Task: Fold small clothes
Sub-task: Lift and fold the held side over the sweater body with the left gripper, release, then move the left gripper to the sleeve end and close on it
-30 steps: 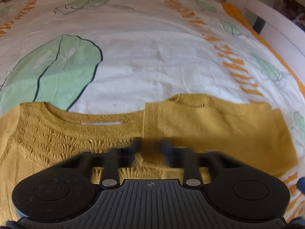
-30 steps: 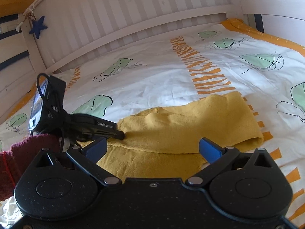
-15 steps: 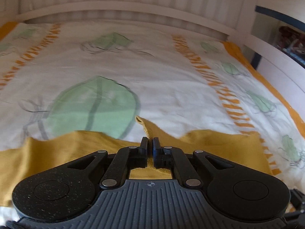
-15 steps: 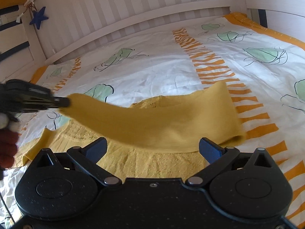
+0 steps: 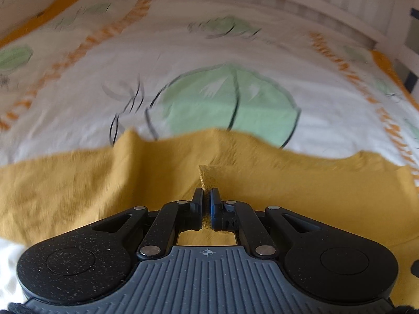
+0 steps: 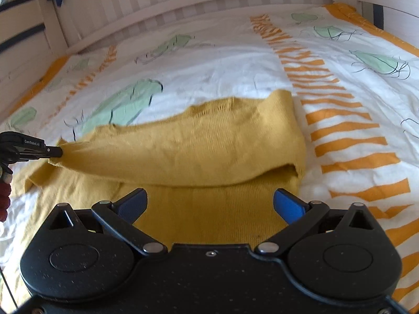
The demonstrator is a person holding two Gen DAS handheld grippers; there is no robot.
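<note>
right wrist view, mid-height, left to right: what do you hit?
Left tool pinching the sleeve tip → yellow sweater, sleeve stretched across it → orange striped band on the bedsheet → green leaf print near the right edge.

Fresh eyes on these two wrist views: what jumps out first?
The mustard-yellow sweater spread across the leaf-print bedspread dominates both views. The left gripper is shut on a pinch of its fabric, stretching one part leftward above the rest. The right gripper hangs wide open over the near hem, holding nothing.
</note>
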